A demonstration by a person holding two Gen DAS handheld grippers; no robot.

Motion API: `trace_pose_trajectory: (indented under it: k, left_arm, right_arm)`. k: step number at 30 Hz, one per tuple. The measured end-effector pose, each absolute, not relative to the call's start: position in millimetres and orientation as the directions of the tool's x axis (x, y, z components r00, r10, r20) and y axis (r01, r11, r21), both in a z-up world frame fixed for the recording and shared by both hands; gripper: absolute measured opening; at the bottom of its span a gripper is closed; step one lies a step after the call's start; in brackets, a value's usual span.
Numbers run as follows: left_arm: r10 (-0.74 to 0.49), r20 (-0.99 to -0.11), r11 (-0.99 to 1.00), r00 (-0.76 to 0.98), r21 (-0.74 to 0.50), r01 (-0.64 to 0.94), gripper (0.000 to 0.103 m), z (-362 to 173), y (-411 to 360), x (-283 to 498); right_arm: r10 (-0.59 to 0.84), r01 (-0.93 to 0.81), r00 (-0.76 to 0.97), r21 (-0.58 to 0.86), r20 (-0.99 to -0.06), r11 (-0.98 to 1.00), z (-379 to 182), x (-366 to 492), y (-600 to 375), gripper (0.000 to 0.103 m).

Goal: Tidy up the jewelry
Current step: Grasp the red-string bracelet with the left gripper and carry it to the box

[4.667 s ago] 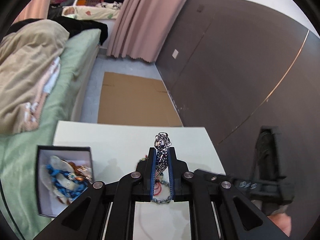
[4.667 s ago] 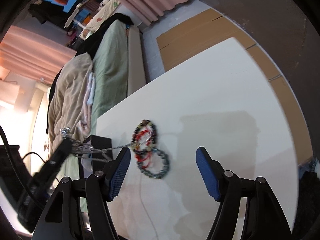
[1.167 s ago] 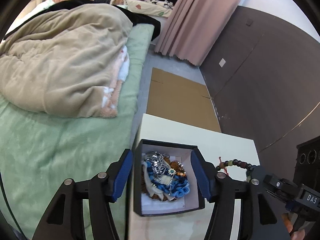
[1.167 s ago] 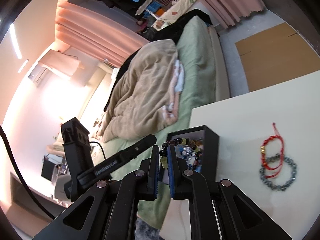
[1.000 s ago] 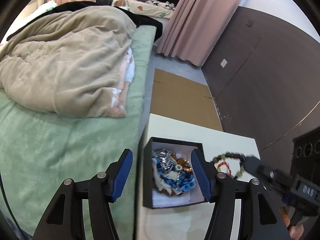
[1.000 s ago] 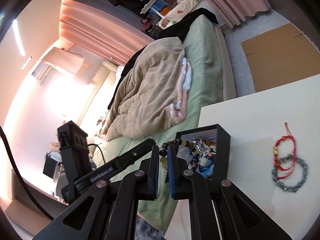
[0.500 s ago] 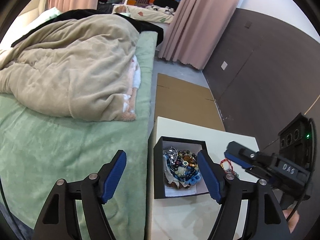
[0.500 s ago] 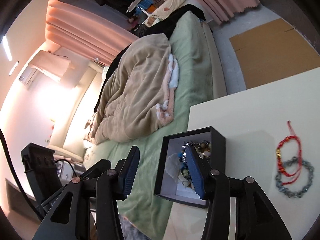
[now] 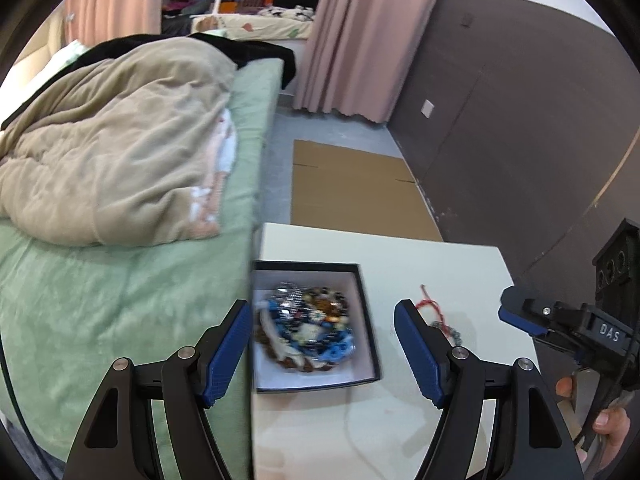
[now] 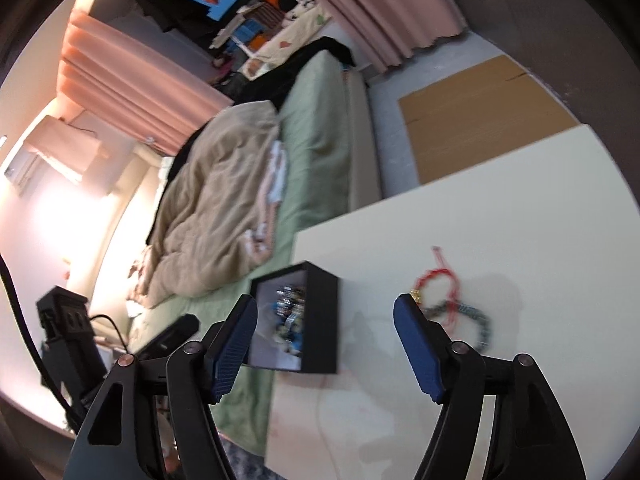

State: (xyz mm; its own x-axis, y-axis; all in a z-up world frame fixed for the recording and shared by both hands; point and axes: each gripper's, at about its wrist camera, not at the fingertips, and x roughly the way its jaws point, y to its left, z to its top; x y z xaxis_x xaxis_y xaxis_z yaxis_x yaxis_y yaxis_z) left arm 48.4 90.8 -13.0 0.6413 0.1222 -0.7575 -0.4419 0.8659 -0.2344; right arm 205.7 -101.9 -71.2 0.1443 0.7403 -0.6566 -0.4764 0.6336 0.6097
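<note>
Most jewelry sits in your black box at the desk's bed-side edge, two bracelets wait mid-desk, and your left gripper gapes empty while your right gripper is opening, empty.

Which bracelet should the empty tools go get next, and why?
Probably the right tool, jaws opening and empty, should reach for the red string bracelet. It lies on the table across the grey bead bracelet, outside the jewelry box.
</note>
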Motion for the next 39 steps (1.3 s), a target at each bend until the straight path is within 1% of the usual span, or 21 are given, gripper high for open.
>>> trace_pose_trajectory:
  k: [4,7,19,22,23,24,28,30,32,34,35,39]
  left_arm:
    - [0.102,-0.769,0.883,0.631,-0.222,-0.413,0.074,-15.7,74.0,61.9]
    - [0.088,-0.774,0.894,0.627,-0.216,-0.393,0.074,-18.4,61.0,71.5]
    - [0.018,-0.796,0.943,0.605,-0.188,-0.276,0.074,-37.9,6.3,116.1]
    - [0.01,-0.802,0.95,0.597,-0.179,-0.256,0.072,-44.8,-3.9,126.8]
    - [0.006,-0.806,0.953,0.592,-0.175,-0.247,0.069,-47.7,-7.3,130.4]
    - [-0.003,-0.81,0.957,0.586,-0.172,-0.233,0.065,-52.2,-12.2,135.2]
    - [0.001,-0.826,0.97,0.563,-0.137,-0.203,0.056,-67.9,-27.0,147.4]
    - [0.001,-0.834,0.975,0.551,-0.122,-0.187,0.048,-77.2,-31.5,151.6]
    - [0.001,-0.841,0.979,0.541,-0.109,-0.172,0.047,-86.3,-34.6,155.0]
    - [0.009,-0.852,0.984,0.524,-0.085,-0.155,0.042,-94.3,-38.5,159.1]
    - [0.01,-0.858,0.987,0.513,-0.073,-0.142,0.038,-98.1,-41.3,161.7]
    - [0.014,-0.865,0.991,0.502,-0.057,-0.125,0.037,-105.9,-47.4,168.2]
  right_arm:
    - [0.711,-0.463,0.151,0.587,-0.686,0.665,-73.5,212.1,-113.8,0.073]
    - [0.698,-0.444,0.155,0.582,-0.699,0.681,-75.8,214.6,-125.7,0.079]
    - [0.634,-0.339,0.139,0.565,-0.761,0.752,-99.1,230.1,-176.2,0.079]
    - [0.63,-0.316,0.146,0.567,-0.763,0.761,-102.0,234.4,-190.2,0.079]
    - [0.626,-0.307,0.147,0.566,-0.766,0.765,-103.0,236.3,-194.7,0.079]
    - [0.622,-0.303,0.148,0.563,-0.769,0.769,-103.8,237.1,-197.3,0.079]
    - [0.609,-0.292,0.149,0.554,-0.779,0.78,-106.2,241.6,-204.2,0.079]
    - [0.602,-0.287,0.149,0.548,-0.785,0.786,-107.7,243.1,-206.5,0.079]
    - [0.594,-0.282,0.149,0.542,-0.79,0.791,-109.4,244.9,-207.3,0.079]
    - [0.586,-0.275,0.153,0.535,-0.796,0.799,-111.0,247.1,-209.1,0.079]
    - [0.581,-0.269,0.156,0.532,-0.799,0.803,-111.7,248.0,-209.7,0.079]
    - [0.571,-0.24,0.168,0.529,-0.803,0.814,-113.8,249.7,-209.2,0.079]
